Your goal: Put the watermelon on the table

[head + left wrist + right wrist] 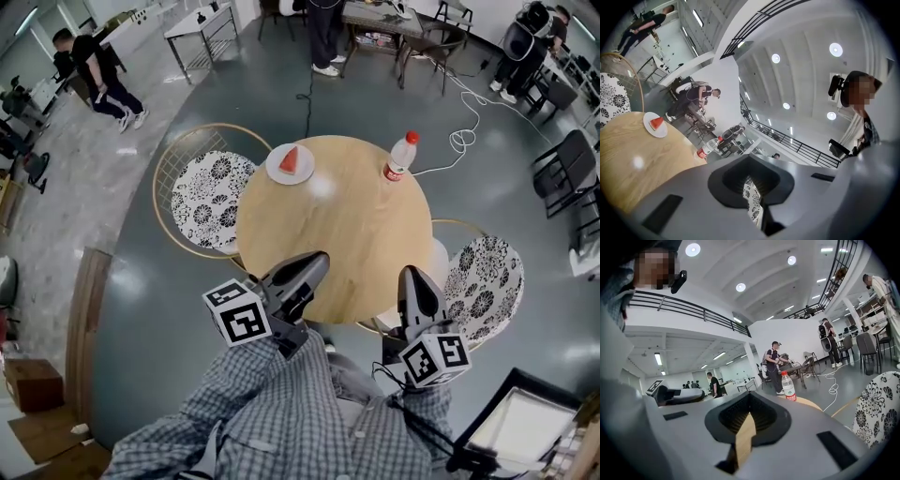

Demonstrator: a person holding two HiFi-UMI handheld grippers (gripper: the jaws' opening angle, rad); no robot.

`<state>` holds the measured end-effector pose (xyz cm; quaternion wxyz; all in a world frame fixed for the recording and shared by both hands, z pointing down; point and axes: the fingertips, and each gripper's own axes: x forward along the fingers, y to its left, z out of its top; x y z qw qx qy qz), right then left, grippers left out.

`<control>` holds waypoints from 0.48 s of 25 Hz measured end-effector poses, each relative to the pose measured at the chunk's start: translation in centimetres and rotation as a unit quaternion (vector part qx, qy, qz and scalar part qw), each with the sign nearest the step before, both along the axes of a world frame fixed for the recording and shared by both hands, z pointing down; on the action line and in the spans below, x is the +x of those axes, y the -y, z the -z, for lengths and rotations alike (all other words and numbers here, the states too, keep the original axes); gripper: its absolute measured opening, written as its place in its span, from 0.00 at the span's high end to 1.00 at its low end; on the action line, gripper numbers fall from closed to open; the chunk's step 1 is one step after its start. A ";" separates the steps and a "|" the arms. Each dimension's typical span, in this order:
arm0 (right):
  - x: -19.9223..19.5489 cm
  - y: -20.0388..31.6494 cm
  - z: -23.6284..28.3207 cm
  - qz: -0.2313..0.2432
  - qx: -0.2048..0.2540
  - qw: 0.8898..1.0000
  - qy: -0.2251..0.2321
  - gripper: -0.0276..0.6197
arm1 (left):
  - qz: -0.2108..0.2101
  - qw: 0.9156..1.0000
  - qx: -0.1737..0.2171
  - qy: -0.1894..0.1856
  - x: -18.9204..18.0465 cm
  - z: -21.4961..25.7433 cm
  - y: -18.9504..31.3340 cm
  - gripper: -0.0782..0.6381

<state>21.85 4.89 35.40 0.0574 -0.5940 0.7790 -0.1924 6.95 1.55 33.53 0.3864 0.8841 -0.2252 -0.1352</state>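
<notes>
A red watermelon slice (290, 159) lies on a white plate (275, 172) at the far left of the round wooden table (328, 225). The left gripper view shows the slice (656, 123) on its plate (650, 131) well ahead to the left. My left gripper (314, 263) hovers over the table's near edge, shut and empty, its jaws together in its own view (751, 180). Beside it on the right, my right gripper (413, 277) is also shut with nothing in it (747, 420). Both are far from the slice.
A plastic water bottle (400, 157) with a red cap stands at the table's far right (788, 386). Chairs with floral cushions flank the table on the left (206, 197) and right (483, 277). A white cable (464, 131) runs over the floor beyond. People stand further back.
</notes>
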 end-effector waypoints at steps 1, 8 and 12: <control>0.2 -0.4 0.1 -0.001 0.002 1.000 0.001 0.95 | 0.000 1.000 0.001 0.001 0.2 0.0 -0.4 0.88; 0.7 -2.2 1.0 -0.002 0.022 1.000 0.005 0.95 | 0.004 0.999 0.023 0.023 0.4 0.3 -2.2 0.88; 0.4 -2.6 1.0 0.004 0.025 1.000 0.001 0.95 | 0.004 0.999 0.031 0.032 0.6 0.2 -2.7 0.88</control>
